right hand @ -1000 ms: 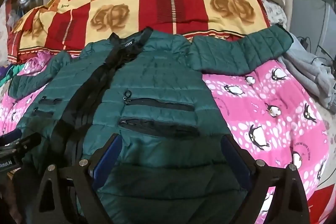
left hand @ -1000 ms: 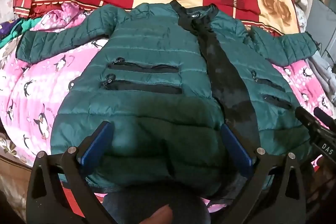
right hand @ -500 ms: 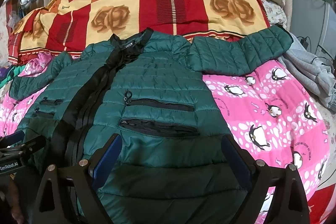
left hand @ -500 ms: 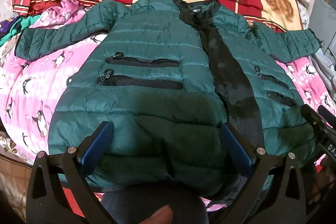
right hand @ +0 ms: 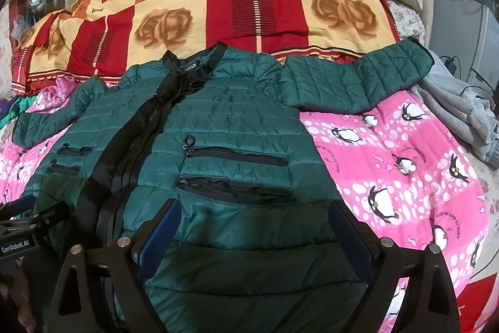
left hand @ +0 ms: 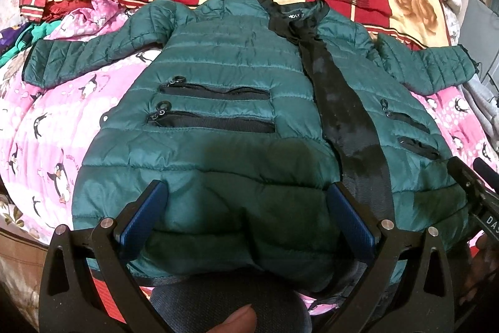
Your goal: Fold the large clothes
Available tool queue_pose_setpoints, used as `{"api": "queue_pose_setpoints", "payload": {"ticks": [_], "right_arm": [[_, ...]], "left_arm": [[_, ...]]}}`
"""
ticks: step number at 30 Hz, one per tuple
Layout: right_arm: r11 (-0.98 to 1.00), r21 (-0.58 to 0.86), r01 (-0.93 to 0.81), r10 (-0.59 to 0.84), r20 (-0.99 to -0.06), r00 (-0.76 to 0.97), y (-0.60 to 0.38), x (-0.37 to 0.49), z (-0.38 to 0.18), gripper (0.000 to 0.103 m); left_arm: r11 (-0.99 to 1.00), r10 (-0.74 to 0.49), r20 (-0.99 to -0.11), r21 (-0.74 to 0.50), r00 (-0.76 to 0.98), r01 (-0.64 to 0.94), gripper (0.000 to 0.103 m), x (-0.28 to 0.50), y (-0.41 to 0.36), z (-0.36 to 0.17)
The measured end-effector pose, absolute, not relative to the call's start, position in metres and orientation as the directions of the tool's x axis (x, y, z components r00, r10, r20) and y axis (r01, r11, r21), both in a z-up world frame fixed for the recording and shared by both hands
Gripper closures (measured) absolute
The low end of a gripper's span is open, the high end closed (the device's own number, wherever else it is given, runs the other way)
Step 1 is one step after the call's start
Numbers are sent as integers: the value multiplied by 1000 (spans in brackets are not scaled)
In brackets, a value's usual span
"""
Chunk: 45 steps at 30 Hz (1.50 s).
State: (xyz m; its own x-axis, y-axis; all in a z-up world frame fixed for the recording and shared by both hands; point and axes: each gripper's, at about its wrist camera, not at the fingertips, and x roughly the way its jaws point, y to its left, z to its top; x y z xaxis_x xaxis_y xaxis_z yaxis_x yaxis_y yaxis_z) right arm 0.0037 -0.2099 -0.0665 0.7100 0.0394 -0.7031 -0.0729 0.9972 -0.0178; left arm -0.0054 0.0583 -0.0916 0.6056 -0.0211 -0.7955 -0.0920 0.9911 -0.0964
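My left gripper (left hand: pixel 246 208) is wide open, and its blue fingers (left hand: pixel 142 216) hold nothing. They hang over the bottom part of the green jacket (left hand: pixel 218 77). I cannot tell if they touch it. My right gripper (right hand: pixel 252 227) is wide open too, with nothing in it, over the bottom of the same jacket on the other side.

The jacket lies flat with its front up. It is puffy and dark green. A black zipper strip (left hand: pixel 340 102) runs down the middle. Each side has two black zip pockets (right hand: pixel 237 156). One sleeve (left hand: pixel 87 55) sticks out to the left and the other sleeve (right hand: pixel 355 77) sticks out to the right.

Under the jacket is a pink blanket with penguins (right hand: pixel 405 177). Behind the collar is a red and yellow blanket with roses (right hand: pixel 249 8). A grey cloth (right hand: pixel 461 111) sits by the right sleeve.
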Motion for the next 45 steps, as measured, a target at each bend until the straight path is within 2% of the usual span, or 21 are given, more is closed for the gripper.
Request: {"api": "queue_pose_setpoints", "payload": {"ticks": [23,31,45], "right_arm": [[994,-60,-89,18,-723,690,-207,3,-67,9],[996,-5,-90,59,-711,701,-212,2,-64,9],[996,1,-86,61,-709,702,-216,2,-66,9]], "left_arm": [[990,-28,-797,-107,603,-95,0,-5,62,-90],[989,-29,-796,-111,604,-98,0,-5,64,-90],[989,-28,-797,-109,604,-98,0,-5,65,-91]]}}
